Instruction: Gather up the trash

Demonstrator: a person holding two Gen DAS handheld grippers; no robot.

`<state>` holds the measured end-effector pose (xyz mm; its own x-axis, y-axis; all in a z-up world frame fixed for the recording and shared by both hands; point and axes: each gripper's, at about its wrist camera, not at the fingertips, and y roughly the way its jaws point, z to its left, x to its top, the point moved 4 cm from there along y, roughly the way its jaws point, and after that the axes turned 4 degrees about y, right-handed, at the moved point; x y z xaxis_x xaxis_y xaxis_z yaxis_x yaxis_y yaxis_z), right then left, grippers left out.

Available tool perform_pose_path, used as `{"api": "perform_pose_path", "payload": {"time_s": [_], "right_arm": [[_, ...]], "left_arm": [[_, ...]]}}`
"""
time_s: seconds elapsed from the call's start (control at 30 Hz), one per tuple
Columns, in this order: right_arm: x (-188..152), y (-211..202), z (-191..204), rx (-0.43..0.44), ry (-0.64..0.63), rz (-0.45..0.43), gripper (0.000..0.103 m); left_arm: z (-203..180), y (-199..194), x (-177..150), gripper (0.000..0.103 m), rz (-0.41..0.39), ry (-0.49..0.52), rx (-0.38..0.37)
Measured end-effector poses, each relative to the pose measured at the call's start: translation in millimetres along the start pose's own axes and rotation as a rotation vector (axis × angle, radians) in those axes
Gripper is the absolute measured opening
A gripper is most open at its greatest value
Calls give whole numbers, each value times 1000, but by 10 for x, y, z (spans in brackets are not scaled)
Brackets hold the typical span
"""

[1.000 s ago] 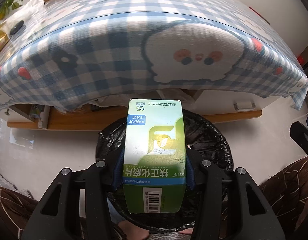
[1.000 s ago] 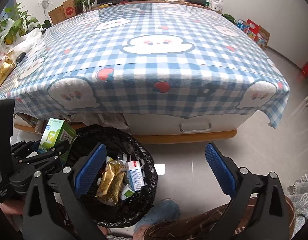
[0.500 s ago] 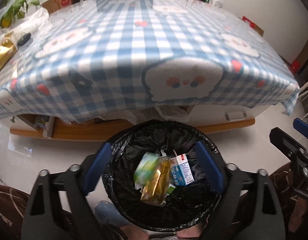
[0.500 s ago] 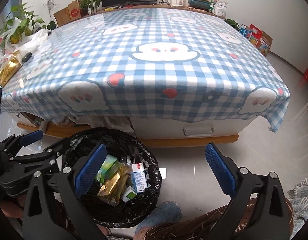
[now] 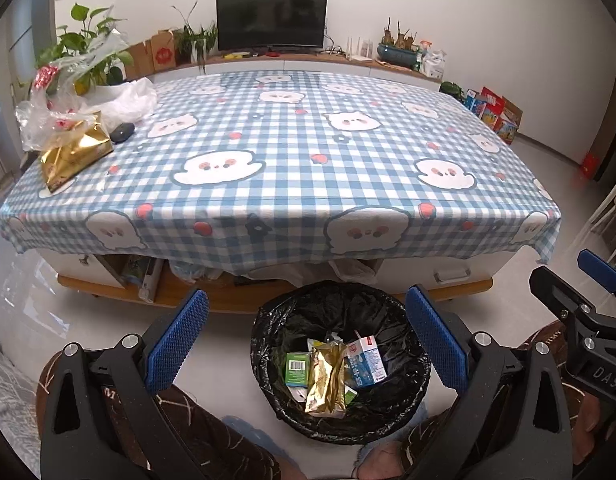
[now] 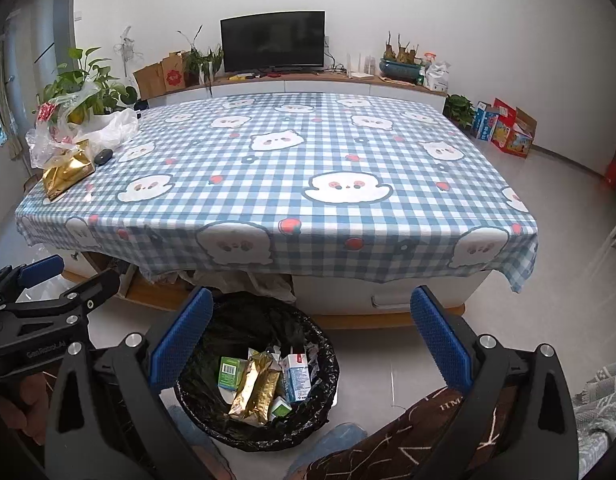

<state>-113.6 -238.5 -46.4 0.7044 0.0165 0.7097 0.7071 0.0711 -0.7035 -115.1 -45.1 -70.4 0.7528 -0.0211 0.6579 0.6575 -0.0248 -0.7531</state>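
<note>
Below both grippers, a green box (image 5: 297,369) is now seen dropped among cartons in the black-lined bin (image 5: 264,344). Nothing is held: left gripper (image 5: 308,338) jaws are opening, empty; right gripper (image 6: 309,334) is spread wide, empty. At the table's far left corner, a gold bag (image 5: 74,156) is left uncollected. No label is legible.

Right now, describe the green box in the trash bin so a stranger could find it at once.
On the floor before the checked table stands a black-lined trash bin. Inside, the green box lies left of the gold pouch; it alone shows a barcode on green.
</note>
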Motion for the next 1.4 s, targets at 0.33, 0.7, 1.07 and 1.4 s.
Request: {"api": "perform_pose_path", "payload": {"time_s": [0.33, 0.7, 1.07, 1.4], "right_arm": [[-60, -45, 47, -6, 3, 9, 95], [-74, 12, 34, -9, 4, 22, 95], [-78, 20, 33, -9, 6, 24, 95], [-88, 40, 39, -7, 9, 28, 95]], "left_arm": [[-11, -106, -40, 97, -9, 16, 8], [2, -91, -40, 97, 1, 8, 3], [2, -66, -50, 96, 8, -2, 10], [6, -87, -40, 96, -3, -6, 1]]}}
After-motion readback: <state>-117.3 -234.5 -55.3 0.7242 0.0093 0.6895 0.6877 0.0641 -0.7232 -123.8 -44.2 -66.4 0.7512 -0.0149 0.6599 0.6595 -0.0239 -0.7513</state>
